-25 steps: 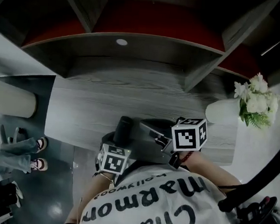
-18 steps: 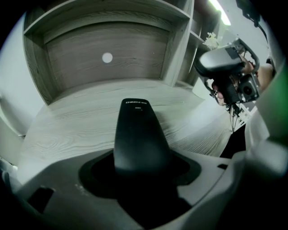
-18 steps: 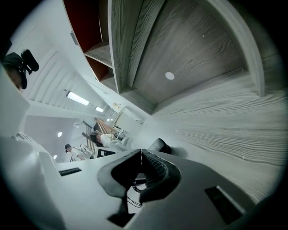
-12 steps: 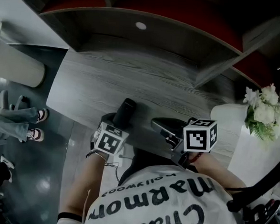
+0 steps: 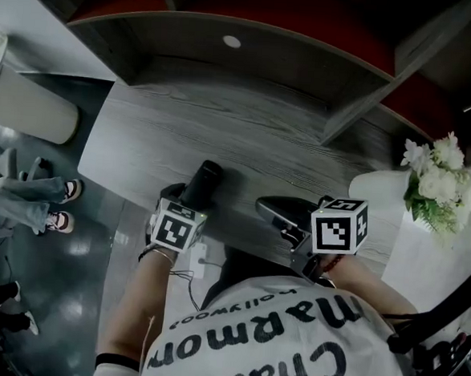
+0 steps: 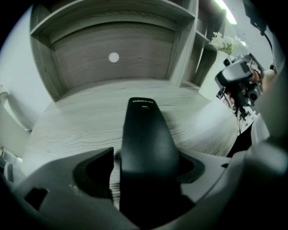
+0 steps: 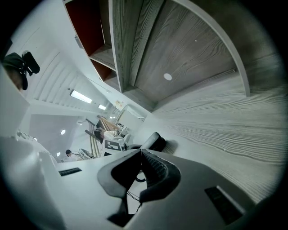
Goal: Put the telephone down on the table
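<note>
The left gripper's (image 6: 146, 158) fingers (image 6: 96, 168) are opening around a black telephone (image 6: 144, 121), with a strip of table (image 6: 76, 121) showing beside the 9 o'clock finger. The telephone is pointing toward 12 o'clock, at a shelf (image 6: 112, 40). White flowers (image 6: 225, 42) are standing at 2 o'clock.

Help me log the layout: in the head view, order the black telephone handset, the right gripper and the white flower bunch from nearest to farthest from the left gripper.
1. Black telephone handset: lies on the grey wood-grain table, between the left gripper's opening jaws.
2. Right gripper: to its right, near the table's front edge.
3. White flower bunch: far right, past the table.
</note>
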The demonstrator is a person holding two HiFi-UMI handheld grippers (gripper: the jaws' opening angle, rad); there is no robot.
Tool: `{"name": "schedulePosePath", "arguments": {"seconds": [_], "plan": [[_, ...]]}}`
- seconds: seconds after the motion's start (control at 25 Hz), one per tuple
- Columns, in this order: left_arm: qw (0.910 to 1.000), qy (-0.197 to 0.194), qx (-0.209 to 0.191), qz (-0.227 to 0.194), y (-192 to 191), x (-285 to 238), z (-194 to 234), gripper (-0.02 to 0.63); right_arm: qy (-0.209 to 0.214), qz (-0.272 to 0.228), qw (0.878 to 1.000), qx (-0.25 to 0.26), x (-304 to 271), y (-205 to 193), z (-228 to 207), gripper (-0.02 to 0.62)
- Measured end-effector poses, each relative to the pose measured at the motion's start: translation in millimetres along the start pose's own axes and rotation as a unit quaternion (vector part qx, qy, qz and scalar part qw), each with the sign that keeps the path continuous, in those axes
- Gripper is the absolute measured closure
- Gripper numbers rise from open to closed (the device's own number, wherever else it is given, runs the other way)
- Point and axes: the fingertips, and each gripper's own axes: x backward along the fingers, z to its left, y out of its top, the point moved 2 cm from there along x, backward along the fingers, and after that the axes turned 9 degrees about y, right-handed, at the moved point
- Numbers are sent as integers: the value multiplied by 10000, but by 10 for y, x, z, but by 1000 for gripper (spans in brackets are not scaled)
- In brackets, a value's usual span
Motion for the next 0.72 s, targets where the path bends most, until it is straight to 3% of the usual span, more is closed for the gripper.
{"name": "schedulePosePath", "arguments": {"seconds": [0.24,0.48,0.72], "plan": [[9987,237,438,-44,-45,10,62,235,57,-5,10000,27,35,21,31,583],[9983,419,406,-38,-54,16,76,212,18,-68,10000,20,106,6,26,583],[9991,329,236,-91,-65,22,-5,166,18,-120,9999,32,159,-30,58,583]]}}
